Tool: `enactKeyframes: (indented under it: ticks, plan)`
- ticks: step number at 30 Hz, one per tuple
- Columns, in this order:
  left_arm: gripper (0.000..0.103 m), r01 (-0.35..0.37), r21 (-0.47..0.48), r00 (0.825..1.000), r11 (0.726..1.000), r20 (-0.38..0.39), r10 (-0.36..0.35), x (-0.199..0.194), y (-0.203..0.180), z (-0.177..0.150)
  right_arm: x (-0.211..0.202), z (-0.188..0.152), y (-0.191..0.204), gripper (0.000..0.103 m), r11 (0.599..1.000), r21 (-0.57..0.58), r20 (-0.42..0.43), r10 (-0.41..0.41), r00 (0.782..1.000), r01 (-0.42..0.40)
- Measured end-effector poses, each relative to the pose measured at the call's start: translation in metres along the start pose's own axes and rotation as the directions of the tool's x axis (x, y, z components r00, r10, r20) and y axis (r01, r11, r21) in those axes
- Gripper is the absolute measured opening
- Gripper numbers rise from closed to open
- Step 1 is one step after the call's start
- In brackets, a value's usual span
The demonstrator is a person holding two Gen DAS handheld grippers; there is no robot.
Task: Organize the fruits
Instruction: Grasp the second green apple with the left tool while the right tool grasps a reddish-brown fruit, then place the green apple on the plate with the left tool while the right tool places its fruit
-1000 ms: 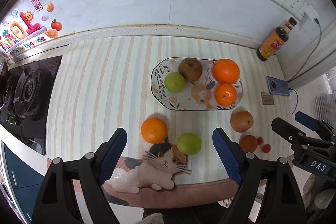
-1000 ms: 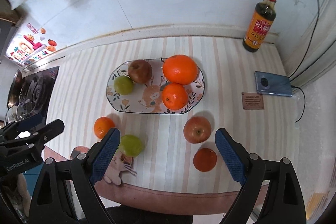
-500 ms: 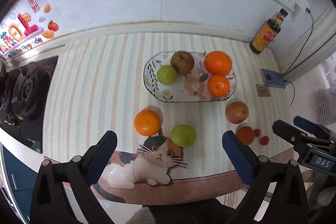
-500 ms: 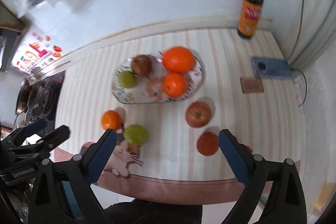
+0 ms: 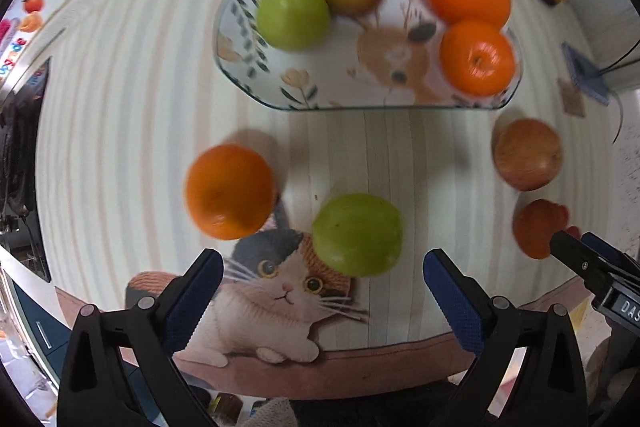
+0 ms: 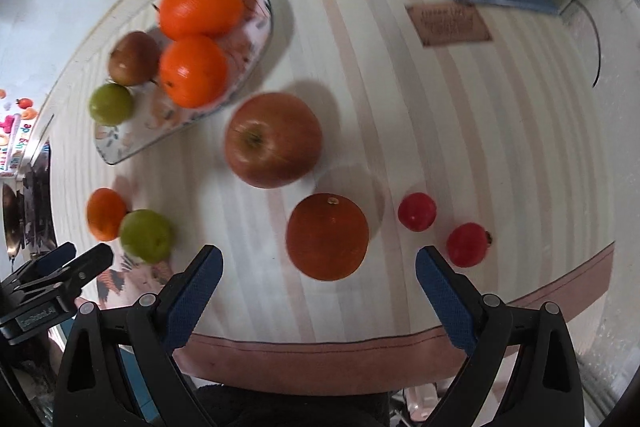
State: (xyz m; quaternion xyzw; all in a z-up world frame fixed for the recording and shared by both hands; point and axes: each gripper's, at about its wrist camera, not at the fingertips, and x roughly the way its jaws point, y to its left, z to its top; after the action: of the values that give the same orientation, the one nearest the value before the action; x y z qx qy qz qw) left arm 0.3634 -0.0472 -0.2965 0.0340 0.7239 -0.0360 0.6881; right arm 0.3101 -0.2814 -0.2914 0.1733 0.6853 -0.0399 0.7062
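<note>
Both grippers were spread and empty near the counter's front edge: the left gripper (image 5: 322, 277) facing a green apple (image 5: 357, 234), the right gripper (image 6: 318, 275) facing a dark orange (image 6: 327, 235). Bare striped counter (image 6: 460, 131) lay between them and the plate (image 5: 332, 91).

Left tongs (image 5: 322, 281) gape wide, empty, pointing toward twelve o'clock. Right tongs (image 6: 318, 277) likewise spread wide, holding nothing.

Bright, motion-blurred, fisheye-warped edges
</note>
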Motion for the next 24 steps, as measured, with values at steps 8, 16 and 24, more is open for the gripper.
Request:
enactKeyframes:
  ticks: [8, 16, 24]
  plan:
    - [0.103, -0.004, 0.012, 0.997, 1.0, -0.078, 0.005, 0.036, -0.012, 0.008, 0.029, 0.009, -0.004, 0.099, 1.0, 0.016, -0.051, -0.006, 0.999, 0.007]
    - [0.067, 0.008, 0.015, 0.998, 1.0, -0.055, -0.007, 0.039, -0.025, 0.007, 0.042, 0.016, 0.0, 0.075, 1.0, -0.003, -0.074, -0.015, 0.997, 0.015]
    - [0.06, -0.002, 0.038, 1.0, 0.999, 0.004, 0.002, 0.032, -0.031, 0.002, 0.049, 0.011, 0.018, 0.056, 0.997, -0.07, -0.057, -0.037, 0.998, 0.033]
